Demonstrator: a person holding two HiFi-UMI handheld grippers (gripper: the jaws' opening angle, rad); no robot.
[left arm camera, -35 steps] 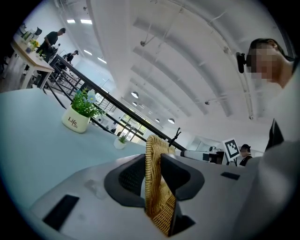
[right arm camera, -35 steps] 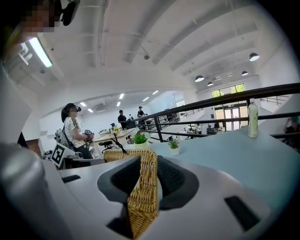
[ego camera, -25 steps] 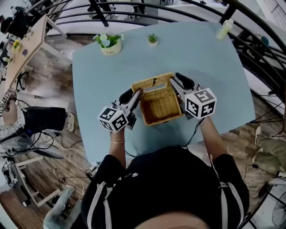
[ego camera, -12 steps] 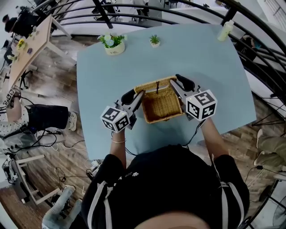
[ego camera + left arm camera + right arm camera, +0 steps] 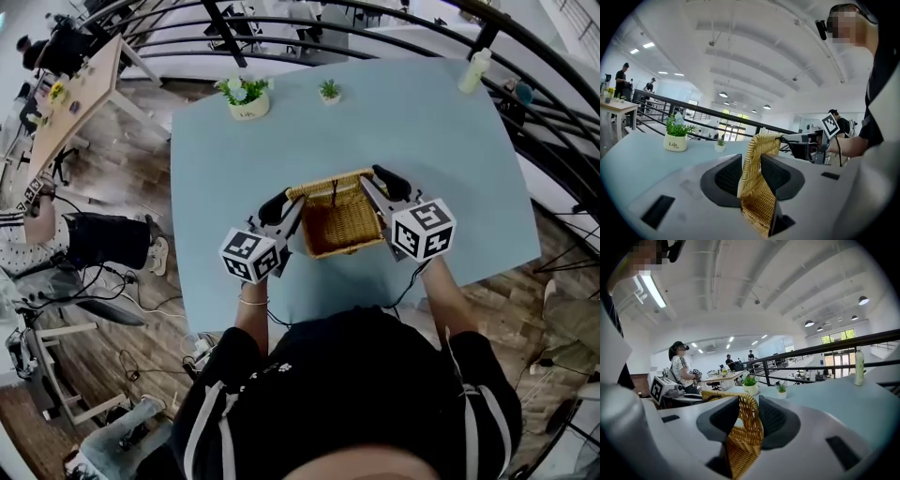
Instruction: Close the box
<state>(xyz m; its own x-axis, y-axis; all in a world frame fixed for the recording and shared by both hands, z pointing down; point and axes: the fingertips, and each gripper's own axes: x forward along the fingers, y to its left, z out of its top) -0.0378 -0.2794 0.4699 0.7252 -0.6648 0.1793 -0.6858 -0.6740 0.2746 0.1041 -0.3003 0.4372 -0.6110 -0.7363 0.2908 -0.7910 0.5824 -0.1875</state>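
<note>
Box (image 5: 339, 225), tan wicker, sits mid table (image 5: 422, 122) close to the person. Its lid (image 5: 328, 186) is raised at the far edge, so it's open. L gripper (image 5: 284, 208) jaws are pinched on the left wall, w/ wicker between the pads. R gripper (image 5: 378, 185) jaws are clamped on the right wall.

box (image 5: 339, 225): tan woven wicker | lid (image 5: 330, 185) raised at far edge | on table (image 5: 441, 131) centre

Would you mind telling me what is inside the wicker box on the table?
Inside the wicker box, only its bare woven floor shows in the head view, no contents. The strip along the near wall is covered by that wall.
</note>
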